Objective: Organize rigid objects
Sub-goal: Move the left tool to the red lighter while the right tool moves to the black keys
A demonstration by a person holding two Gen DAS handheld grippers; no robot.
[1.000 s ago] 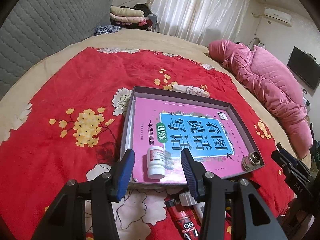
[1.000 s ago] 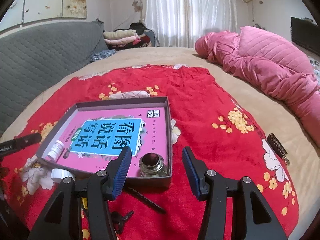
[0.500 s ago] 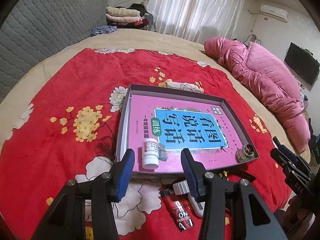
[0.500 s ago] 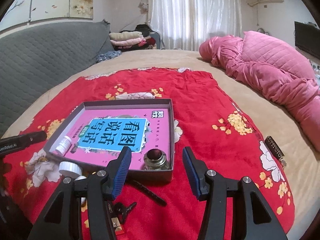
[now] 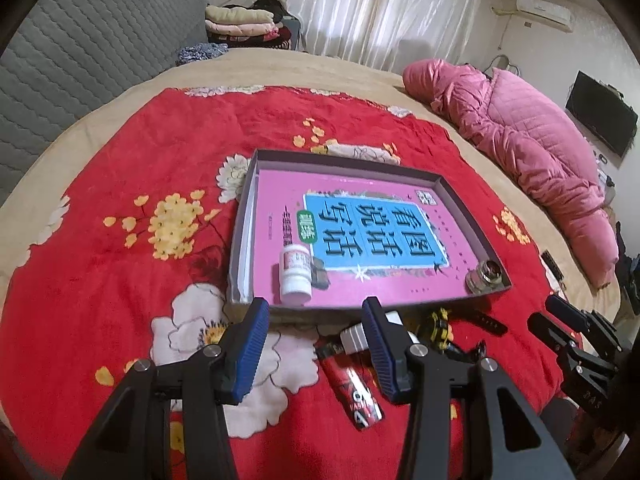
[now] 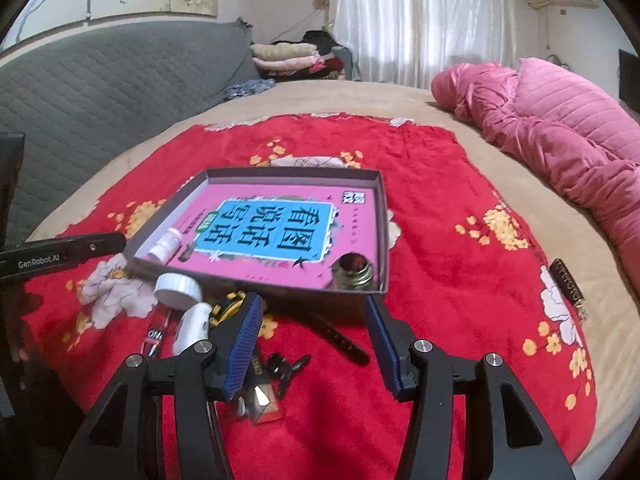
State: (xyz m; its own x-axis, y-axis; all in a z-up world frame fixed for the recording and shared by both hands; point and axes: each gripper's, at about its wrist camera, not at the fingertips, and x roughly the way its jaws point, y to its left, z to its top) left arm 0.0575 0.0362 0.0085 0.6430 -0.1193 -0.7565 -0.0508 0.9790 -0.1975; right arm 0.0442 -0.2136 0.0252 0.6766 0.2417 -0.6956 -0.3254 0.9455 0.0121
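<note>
Red floral blanket (image 5: 120, 184) on bed, grey headboard (image 6: 100, 92) (quilted), both claws apart, empty.

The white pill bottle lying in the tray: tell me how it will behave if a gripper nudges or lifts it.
The pill bottle lies on its side on the glossy book, so a nudge would probably roll or slide it. It looks like small plastic, likely light and stiff enough to squeeze. Its smooth round body could slip between the pads unless it is gripped squarely.
</note>
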